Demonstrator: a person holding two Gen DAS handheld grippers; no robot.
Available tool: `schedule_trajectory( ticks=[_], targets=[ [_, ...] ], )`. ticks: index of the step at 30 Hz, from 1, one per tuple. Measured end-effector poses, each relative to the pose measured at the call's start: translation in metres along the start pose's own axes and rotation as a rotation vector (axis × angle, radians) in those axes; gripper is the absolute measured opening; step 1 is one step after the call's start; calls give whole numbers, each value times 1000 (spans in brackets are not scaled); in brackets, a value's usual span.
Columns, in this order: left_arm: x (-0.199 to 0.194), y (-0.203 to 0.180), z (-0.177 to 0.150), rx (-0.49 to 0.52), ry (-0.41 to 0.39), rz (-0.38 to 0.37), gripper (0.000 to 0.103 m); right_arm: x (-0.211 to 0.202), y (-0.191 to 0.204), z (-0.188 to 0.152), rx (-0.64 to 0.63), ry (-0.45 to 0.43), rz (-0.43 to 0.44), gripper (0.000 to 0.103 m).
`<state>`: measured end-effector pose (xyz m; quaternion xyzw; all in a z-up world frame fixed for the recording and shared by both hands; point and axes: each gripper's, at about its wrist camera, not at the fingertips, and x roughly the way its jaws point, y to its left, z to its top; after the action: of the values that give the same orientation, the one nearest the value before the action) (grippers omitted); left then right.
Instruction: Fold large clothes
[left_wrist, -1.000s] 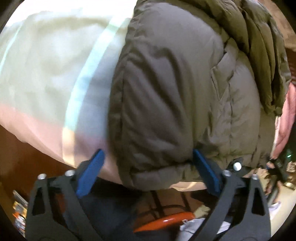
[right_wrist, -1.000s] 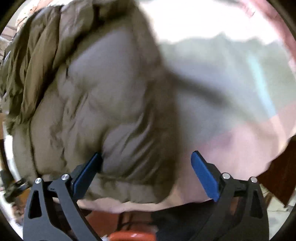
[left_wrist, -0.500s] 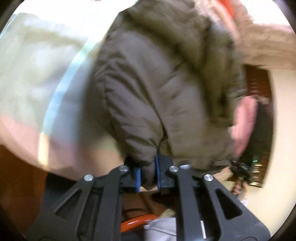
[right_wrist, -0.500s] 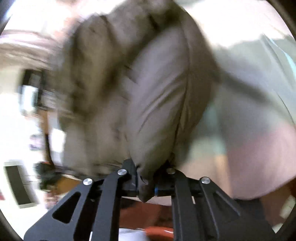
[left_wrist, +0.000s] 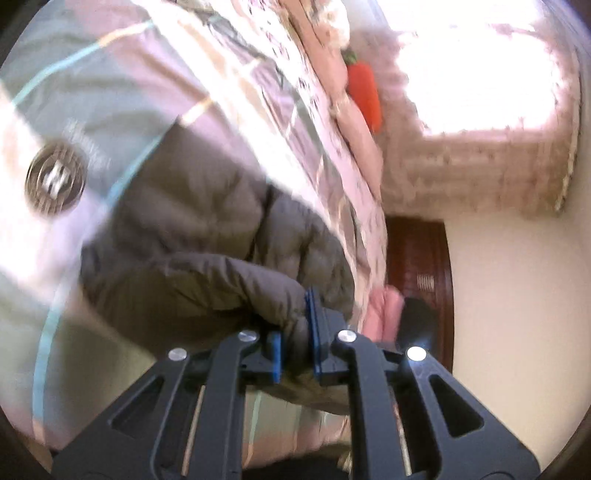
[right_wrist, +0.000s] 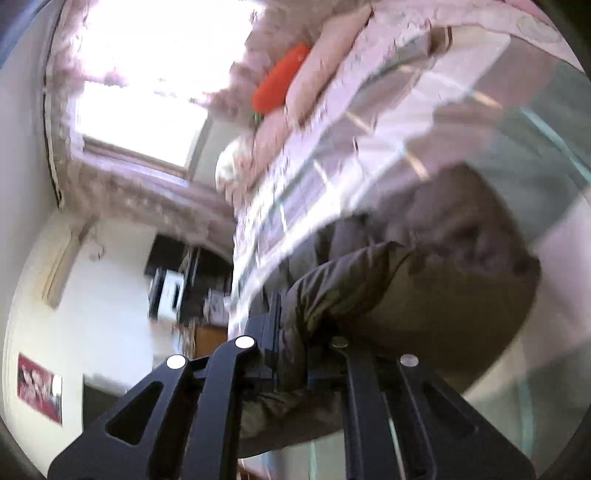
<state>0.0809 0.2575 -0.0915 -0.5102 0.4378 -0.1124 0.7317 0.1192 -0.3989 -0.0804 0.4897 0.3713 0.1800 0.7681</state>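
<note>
While both pinch the brown puffer jacket (left_wrist: 207, 236), left gripper (left_wrist: 295, 345), right gripper (right_wrist: 295, 354), over patterned bedspread (left_wrist: 110, 81)

Left tongs (left_wrist: 295, 349), bottom centre, clamped on an olive puffer jacket (left_wrist: 207, 258) lying on the patterned bedspread (left_wrist: 110, 103); orange carrot plush (left_wrist: 365, 92) upper centre.

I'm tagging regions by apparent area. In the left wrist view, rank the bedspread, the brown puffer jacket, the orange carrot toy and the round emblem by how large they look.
1. bedspread
2. brown puffer jacket, though nearer the camera
3. and 4. round emblem and orange carrot toy: too close to rank
</note>
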Motion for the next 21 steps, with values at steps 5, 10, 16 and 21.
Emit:
schedule_trajectory(
  ticks=[5,10,16,21],
  targets=[
    [48,-9,52,-92,-70,12,11,44,-19,48,55,-103,10,10],
    [92,-13,85,-36,-113,77,12,98,-59,72,105,-97,-109,10],
    [168,67,98,-227,-38,75,13,136,-119,79,248,-5,-81,14],
    [148,70,109,-296,-88,-14,16,113,-136,94,407,-83,81,44]
  ],
)
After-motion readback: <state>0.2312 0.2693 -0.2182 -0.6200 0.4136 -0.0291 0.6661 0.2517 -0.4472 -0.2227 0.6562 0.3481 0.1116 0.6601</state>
